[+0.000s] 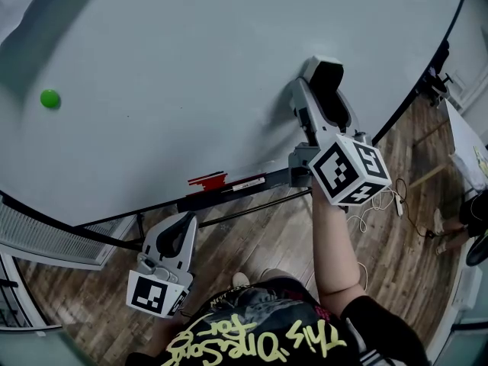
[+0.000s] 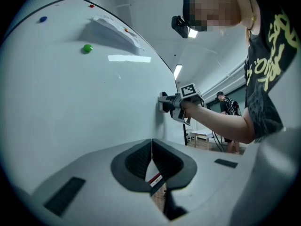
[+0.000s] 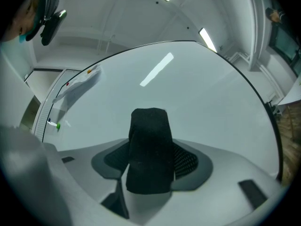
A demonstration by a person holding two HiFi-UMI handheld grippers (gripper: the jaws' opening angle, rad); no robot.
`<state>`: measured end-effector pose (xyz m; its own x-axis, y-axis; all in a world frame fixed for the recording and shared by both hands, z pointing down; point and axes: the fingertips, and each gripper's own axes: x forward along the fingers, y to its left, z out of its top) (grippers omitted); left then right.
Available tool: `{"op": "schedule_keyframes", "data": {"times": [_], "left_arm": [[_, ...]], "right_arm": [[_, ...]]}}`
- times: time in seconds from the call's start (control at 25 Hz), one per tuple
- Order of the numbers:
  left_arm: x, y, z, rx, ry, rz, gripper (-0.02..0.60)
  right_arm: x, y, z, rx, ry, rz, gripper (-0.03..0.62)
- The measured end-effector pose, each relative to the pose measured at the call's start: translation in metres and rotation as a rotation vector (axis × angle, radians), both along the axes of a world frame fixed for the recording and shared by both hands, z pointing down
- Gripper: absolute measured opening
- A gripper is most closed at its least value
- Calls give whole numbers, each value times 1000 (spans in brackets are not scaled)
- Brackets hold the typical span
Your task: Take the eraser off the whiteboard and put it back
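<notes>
The black felt eraser (image 3: 149,149) stands upright between the jaws of my right gripper (image 3: 151,147), which is shut on it. In the left gripper view the eraser (image 2: 163,102) is pressed end-on against the whiteboard (image 2: 70,102), held there by the right gripper (image 2: 168,102). The head view shows the right gripper (image 1: 324,64) with its tip at the whiteboard (image 1: 191,59), above the tray's right end; the eraser itself is hidden there. My left gripper (image 1: 185,219) hangs below the tray, shut and holding nothing; its pads (image 2: 141,160) meet.
A red marker (image 1: 207,180) lies on the board's tray (image 1: 252,183). A green magnet (image 1: 49,98) sticks to the board at far left. Paper (image 2: 115,27) is pinned high on the board. Cables (image 1: 381,204) lie on the wooden floor; another person (image 2: 228,107) stands far off.
</notes>
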<state>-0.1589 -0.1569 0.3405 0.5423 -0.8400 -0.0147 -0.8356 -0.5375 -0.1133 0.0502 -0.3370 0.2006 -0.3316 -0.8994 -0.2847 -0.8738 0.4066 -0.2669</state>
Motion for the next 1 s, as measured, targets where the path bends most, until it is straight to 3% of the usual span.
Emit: {"op": "schedule_keyframes", "data": {"times": [1.0], "left_arm": [[12,1,-10,24,-14,9,11]], "right_arm": [[1,47,-10,62,-3,-94,258]]}}
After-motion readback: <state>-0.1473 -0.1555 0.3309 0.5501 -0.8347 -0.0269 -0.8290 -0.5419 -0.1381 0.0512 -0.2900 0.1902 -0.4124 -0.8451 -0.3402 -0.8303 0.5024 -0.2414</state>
